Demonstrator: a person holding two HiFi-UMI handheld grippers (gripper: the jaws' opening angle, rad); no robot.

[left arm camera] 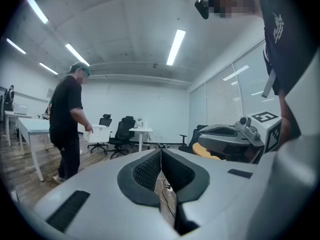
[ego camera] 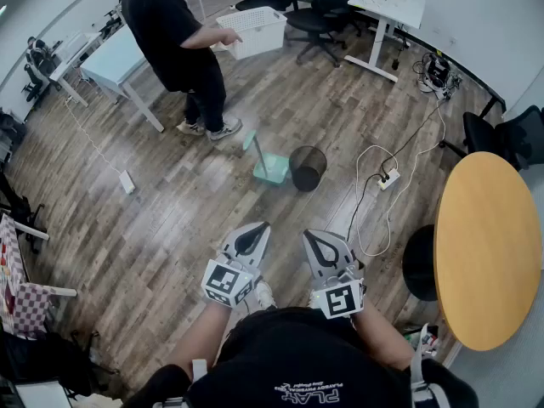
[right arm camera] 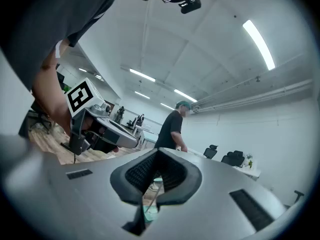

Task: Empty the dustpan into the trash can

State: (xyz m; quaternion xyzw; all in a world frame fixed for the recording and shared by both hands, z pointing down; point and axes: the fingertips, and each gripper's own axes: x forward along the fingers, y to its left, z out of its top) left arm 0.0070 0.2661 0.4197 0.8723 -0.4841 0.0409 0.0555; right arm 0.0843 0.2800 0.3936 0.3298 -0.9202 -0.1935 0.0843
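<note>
Left hand-held gripper (ego camera: 257, 229) and right hand-held gripper (ego camera: 313, 236) both clenched, empty. Dustpan (ego camera: 270, 167) on floor (ego camera: 170, 219) beside trash can (ego camera: 307, 168).

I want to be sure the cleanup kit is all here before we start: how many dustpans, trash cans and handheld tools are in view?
Dustpan: 1
Trash can: 1
Tools: 2, the left tool and the right tool
Total: 4

White print (ego camera: 308, 388) on the wearer's black shirt (ego camera: 280, 355) is too unclear to read.
</note>
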